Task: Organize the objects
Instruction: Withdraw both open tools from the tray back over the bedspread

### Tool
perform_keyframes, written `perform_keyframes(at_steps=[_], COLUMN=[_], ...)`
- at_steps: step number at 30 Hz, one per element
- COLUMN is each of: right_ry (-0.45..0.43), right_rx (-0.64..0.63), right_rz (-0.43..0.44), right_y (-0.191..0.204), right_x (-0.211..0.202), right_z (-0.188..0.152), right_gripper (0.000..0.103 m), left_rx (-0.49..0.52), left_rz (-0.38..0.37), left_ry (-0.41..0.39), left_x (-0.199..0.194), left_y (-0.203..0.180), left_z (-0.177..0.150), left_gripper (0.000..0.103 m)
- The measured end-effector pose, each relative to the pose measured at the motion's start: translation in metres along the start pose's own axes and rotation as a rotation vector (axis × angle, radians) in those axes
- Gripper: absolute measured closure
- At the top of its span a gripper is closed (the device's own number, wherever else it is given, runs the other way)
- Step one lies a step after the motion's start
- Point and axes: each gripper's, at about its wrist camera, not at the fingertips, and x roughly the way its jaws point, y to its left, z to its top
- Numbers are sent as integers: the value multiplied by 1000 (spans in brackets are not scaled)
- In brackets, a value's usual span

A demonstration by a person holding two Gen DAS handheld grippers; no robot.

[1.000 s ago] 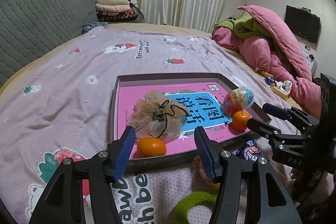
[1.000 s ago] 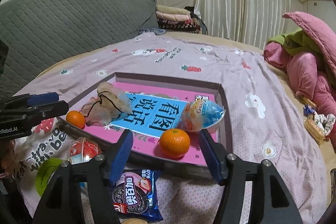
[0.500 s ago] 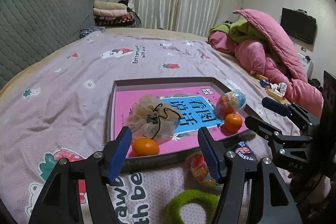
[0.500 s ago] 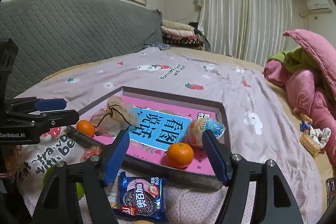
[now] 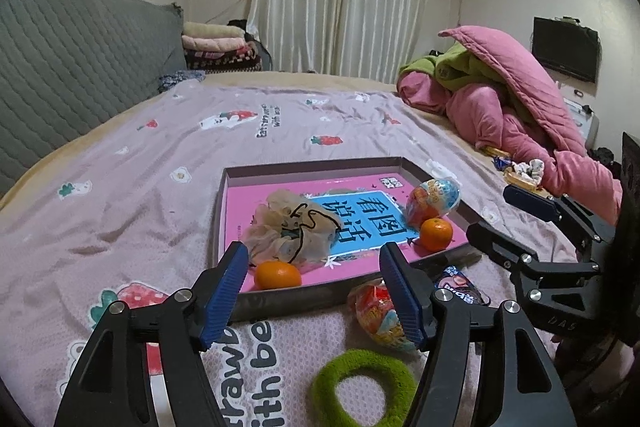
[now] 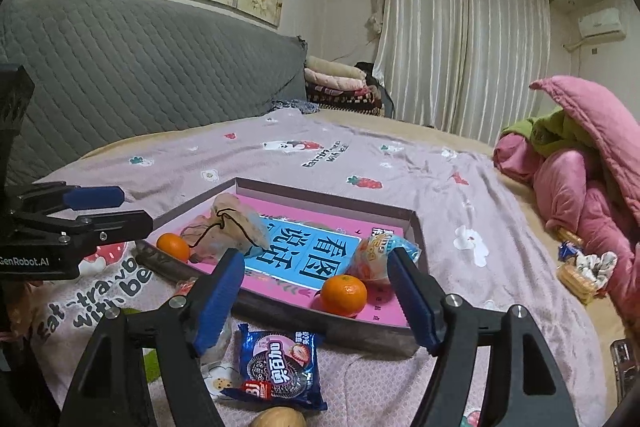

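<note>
Here, both grippers opening, nothing between the jaws.
"GenRobot.AI" on left gripper [image 5: 316, 293]; right gripper [image 6: 314, 293] above blue cookie packet [image 6: 279, 367] off tray [image 6: 288, 311] front edge.

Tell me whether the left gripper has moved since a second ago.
Yes. The left gripper has pulled back from the tray: the green ring now shows whole. Its empty jaws are opening.

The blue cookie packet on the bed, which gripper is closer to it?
Right. The blue cookie packet lies just below the right gripper, between its opening fingers. The left gripper is off to the packet's left, nearer the green ring.
</note>
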Motion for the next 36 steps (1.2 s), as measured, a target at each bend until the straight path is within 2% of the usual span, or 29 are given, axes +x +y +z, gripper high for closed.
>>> perform_keyframes(at_steps=[8,17,36], right_ry=[-27,-40,-10], right_rx=[-45,-32,-24], right_rz=[-19,-33,-29], right_y=[11,10,17], right_x=[-12,-29,-44], right_z=[-4,-9,-22], right_gripper=[29,28,26], left_rx=[21,28,43], left_rz=[8,1,-1], left_ry=[-30,-32,-10], left_x=[-15,-23,-41], left_y=[-6,-10,-18], left_z=[-7,-14,-29], left_gripper=[33,33,33])
